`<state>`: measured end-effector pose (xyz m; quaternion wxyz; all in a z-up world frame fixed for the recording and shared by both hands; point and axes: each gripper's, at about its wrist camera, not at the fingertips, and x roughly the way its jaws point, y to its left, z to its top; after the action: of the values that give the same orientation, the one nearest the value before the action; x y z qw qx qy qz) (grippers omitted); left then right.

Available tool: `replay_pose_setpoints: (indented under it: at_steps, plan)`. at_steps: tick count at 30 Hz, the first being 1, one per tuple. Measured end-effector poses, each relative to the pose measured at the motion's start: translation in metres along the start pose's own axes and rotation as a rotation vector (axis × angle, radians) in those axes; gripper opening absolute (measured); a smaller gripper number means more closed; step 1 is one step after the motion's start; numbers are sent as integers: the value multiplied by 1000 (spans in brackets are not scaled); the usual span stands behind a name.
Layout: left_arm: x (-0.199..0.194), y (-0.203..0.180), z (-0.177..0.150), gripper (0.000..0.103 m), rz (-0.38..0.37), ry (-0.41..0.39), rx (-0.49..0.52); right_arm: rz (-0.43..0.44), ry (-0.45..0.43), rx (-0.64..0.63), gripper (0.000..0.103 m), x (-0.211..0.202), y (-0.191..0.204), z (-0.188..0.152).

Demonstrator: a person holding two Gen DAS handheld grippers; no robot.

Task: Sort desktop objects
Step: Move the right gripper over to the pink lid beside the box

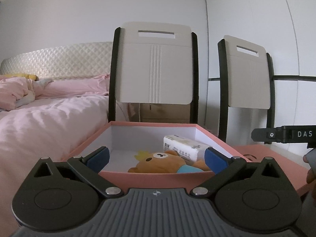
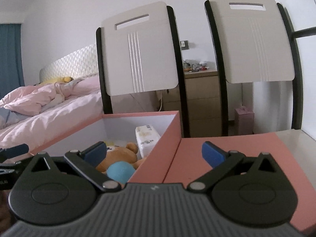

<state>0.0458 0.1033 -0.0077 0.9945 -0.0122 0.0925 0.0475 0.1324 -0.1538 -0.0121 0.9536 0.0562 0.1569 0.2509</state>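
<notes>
An open pink box (image 1: 158, 177) with a white inside holds a brown teddy bear (image 1: 164, 162) and a white tissue pack (image 1: 185, 147). My left gripper (image 1: 157, 159) is open and empty at the box's near wall, jaws spread wide. In the right wrist view the box (image 2: 158, 162), bear (image 2: 122, 158) and tissue pack (image 2: 147, 138) show to the left. My right gripper (image 2: 155, 153) is open and empty, straddling the box's right wall, with the pink lid (image 2: 227, 158) lying flat to the right. The right gripper's body (image 1: 284, 134) shows at the left view's right edge.
Two white chair backs (image 1: 156, 63) (image 1: 248, 75) stand behind the table. A bed with pink bedding (image 1: 49, 114) lies to the left. A wooden drawer unit (image 2: 201, 98) and a small pink bin (image 2: 244, 120) stand behind the chairs.
</notes>
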Motion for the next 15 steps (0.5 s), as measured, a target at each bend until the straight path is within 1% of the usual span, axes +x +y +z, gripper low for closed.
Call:
replay_pose_setpoints:
  at_steps: [4, 15]
  plan:
    - [0, -1, -1, 103, -4, 1, 2, 8, 11, 0, 103, 0, 1, -3]
    - [-1, -1, -1, 103, -7, 2, -1, -11, 16, 16, 103, 0, -3, -4]
